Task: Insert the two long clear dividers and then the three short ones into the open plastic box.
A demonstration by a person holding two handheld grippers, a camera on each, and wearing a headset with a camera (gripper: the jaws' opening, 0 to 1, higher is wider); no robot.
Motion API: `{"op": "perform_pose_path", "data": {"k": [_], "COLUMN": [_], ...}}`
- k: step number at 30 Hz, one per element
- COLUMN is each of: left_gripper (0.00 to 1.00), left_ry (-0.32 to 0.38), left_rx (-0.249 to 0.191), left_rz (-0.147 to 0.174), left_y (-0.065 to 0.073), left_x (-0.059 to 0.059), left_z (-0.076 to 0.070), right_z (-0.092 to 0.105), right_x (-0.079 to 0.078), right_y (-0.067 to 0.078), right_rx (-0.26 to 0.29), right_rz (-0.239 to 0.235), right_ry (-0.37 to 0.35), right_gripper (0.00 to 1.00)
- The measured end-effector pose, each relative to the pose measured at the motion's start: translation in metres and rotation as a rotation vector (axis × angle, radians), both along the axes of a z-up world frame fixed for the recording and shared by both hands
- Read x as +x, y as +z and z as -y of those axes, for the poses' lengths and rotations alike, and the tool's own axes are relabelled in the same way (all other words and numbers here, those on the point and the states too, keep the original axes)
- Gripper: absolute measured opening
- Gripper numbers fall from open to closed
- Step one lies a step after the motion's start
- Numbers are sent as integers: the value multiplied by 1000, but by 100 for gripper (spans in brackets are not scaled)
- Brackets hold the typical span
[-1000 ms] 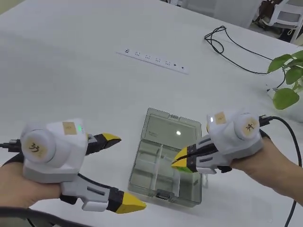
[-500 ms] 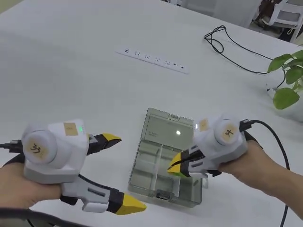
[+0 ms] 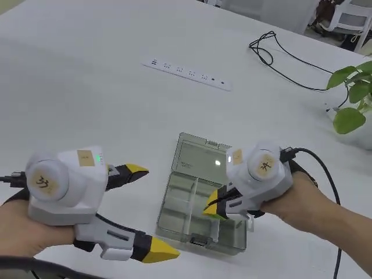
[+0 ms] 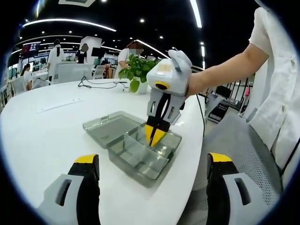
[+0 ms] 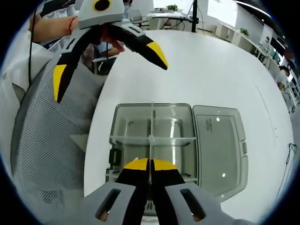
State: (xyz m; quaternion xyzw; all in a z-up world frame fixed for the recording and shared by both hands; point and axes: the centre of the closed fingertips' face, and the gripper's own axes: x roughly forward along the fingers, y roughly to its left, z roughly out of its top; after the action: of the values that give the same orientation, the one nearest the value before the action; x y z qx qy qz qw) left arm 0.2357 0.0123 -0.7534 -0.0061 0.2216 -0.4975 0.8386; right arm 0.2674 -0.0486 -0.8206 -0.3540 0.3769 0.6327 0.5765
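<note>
Right gripper is pinching a thin clear divider, jaws almost together. Divider is standing upright inside the open box on the white table. Left gripper is hovering just beside the box, jaws spread wide, gripping nothing.

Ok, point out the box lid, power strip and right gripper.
box lid (image 3: 197, 156), head view, panel centre
power strip (image 3: 187, 74), head view, mid-length
right gripper (image 3: 208, 209), head view, between fingertips
</note>
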Motion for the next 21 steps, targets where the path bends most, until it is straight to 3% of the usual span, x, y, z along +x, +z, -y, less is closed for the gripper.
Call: {"op": "perform_pose_path", "data": {"k": [15, 21], "left_gripper": [97, 97], "left_ry": [-6, -11], "left_rx": [4, 9], "left_rz": [8, 9], "left_y": [5, 4], "left_x": [-3, -3], "left_z": [4, 4], "right_z": [0, 1], "right_x": [-1, 0], "right_y": [-2, -2], "right_rx": [-41, -30], "right_rz": [46, 45], "right_ry": [15, 2], "right_gripper": [2, 2]}}
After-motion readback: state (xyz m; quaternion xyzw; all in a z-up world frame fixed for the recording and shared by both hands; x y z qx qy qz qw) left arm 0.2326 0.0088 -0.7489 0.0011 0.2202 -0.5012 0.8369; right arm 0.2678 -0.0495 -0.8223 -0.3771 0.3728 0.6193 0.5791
